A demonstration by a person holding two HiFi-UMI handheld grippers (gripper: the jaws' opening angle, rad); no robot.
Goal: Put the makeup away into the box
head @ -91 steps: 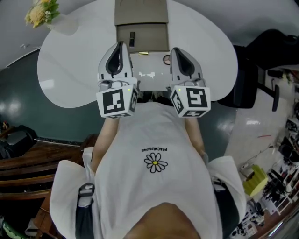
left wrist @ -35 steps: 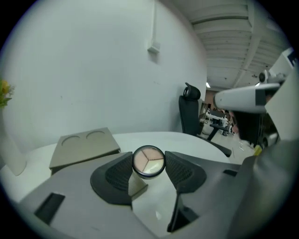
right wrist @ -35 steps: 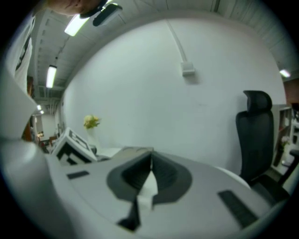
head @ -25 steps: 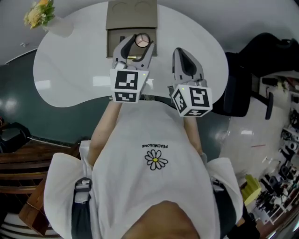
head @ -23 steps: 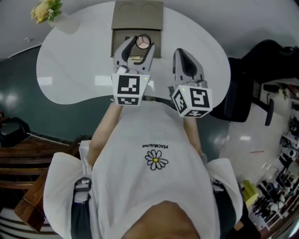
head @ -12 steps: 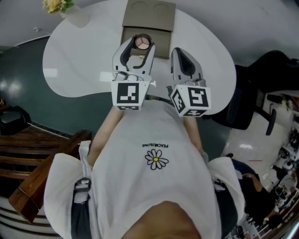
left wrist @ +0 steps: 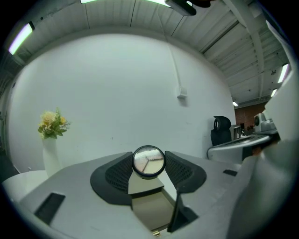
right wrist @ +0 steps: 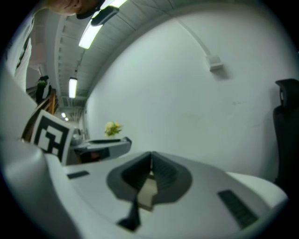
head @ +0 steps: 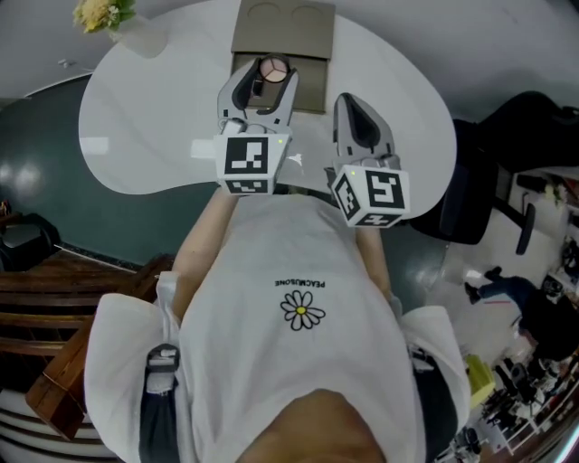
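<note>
compact (left wrist: pixel 148 162): round, clear-topped, pinched by its rim, up over the open box (head: pixel 310 86)
left gripper (head: pixel 263 80): jaws wide, clamped on the compact
next move: likely lower it level onto a bare patch inside, let go low so it can't roll
right gripper (right wrist: pixel 150 163): jaws closed together, empty, waiting over the tabletop (head: pixel 154 118)

A round white counter (head: pixel 136 127) stands on a dark green floor (head: pixel 45 181). At its far left edge is a white vase (left wrist: pixel 50 156) with yellow flowers (head: pixel 101 13). Behind is a plain white wall (left wrist: pixel 107 79) with a thin cable going down to a small box (left wrist: pixel 182 94). A black chair (head: pixel 470 181) stands right of the counter. Dark brown wood (head: pixel 63 298) lies at the left. Long lights (right wrist: pixel 96 28) shine on the ceiling.
</note>
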